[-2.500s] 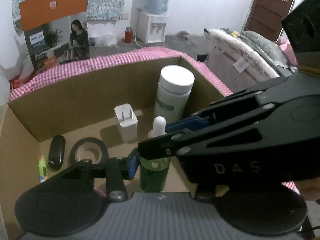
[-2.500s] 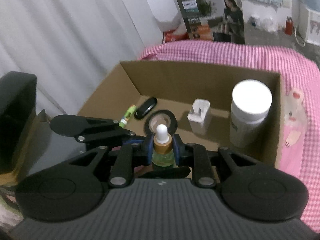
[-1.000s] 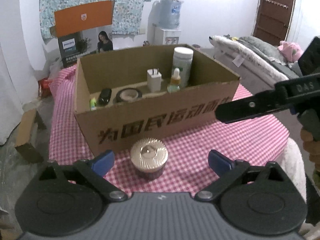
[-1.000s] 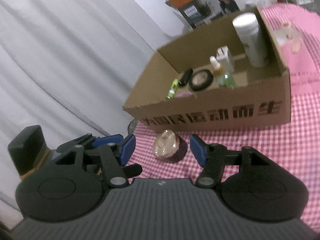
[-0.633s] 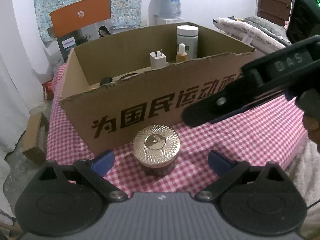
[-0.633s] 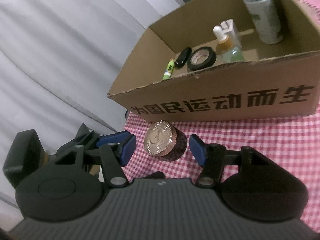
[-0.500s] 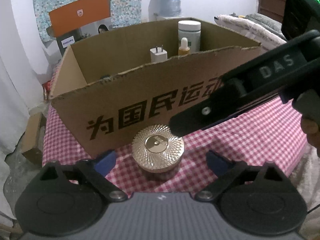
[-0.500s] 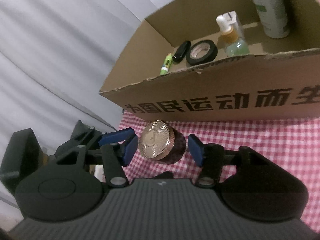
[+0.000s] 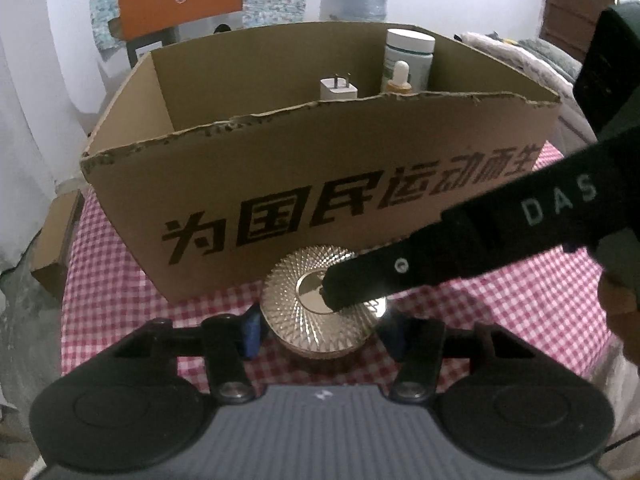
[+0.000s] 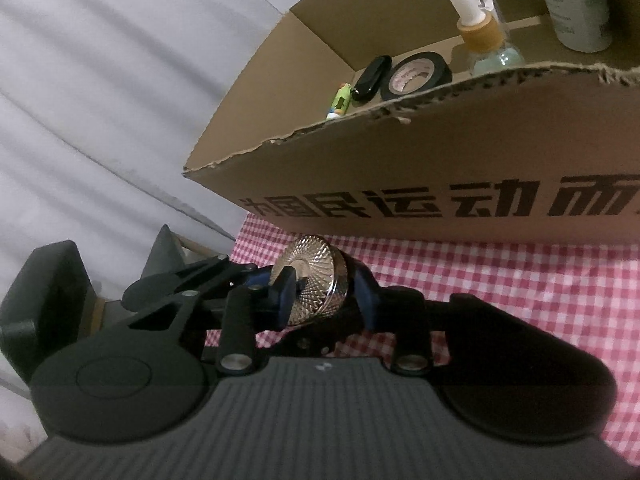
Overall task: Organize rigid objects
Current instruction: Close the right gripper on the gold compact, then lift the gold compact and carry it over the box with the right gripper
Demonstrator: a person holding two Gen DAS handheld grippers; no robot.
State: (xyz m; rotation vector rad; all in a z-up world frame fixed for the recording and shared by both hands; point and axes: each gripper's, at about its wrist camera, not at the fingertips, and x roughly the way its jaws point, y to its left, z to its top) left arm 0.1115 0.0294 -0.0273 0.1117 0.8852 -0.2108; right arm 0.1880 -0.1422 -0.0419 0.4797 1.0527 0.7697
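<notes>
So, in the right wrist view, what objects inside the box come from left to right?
Green tube → black case → tape roll → dropper bottle → white bottle.

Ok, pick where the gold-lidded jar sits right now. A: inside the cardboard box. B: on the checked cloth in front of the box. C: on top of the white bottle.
B: the gold-lidded jar stands on the checked cloth, just outside the cardboard box front wall.
</notes>
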